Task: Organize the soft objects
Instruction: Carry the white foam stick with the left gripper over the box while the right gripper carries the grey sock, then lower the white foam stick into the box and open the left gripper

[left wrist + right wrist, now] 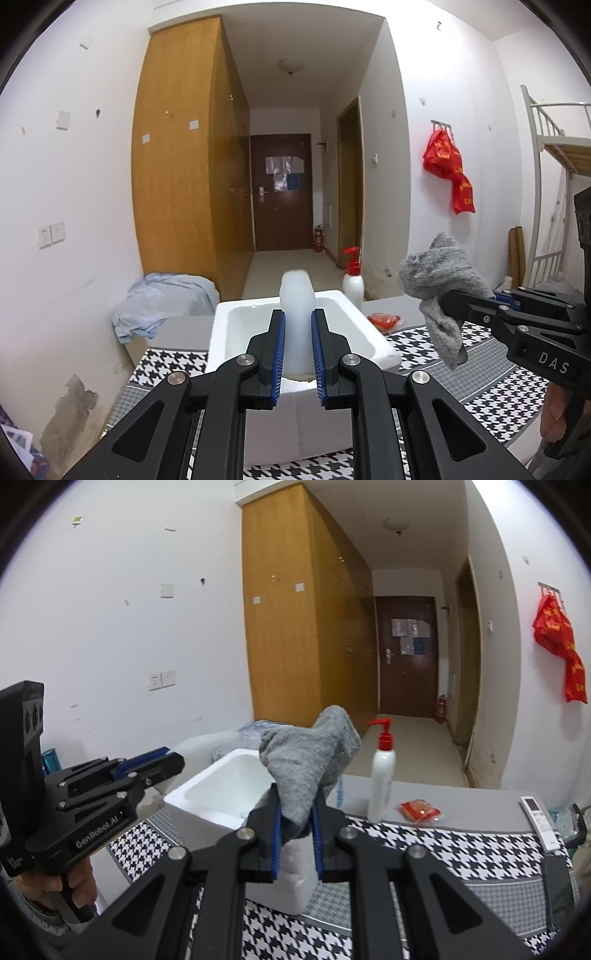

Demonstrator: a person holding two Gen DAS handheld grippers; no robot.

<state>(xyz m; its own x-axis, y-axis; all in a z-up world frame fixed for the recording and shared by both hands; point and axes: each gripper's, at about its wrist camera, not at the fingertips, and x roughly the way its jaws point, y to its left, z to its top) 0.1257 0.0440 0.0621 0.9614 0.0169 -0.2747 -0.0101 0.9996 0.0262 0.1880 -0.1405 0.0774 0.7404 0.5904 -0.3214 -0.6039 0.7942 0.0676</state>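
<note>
A whitish, translucent soft block [297, 295] stands upright between the blue pads of my left gripper [298, 314], which is shut on it above a white foam box [369, 328]. My right gripper [448, 300] comes in from the right, shut on a crumpled grey cloth [439, 273] that hangs beside the box. In the right wrist view that grey cloth [306, 753] bunches up out of the right gripper [296, 792], just over the foam box [192, 797]. The left gripper [173, 757] shows from the side at left, held by a hand [74, 882].
The box sits on a black-and-white houndstooth cover [461, 849]. Behind it stand a white pump bottle with a red top [382, 771] and a red packet [419, 809]. A remote control [539, 823] lies at the far right. A pale blue cloth heap [166, 299] lies left.
</note>
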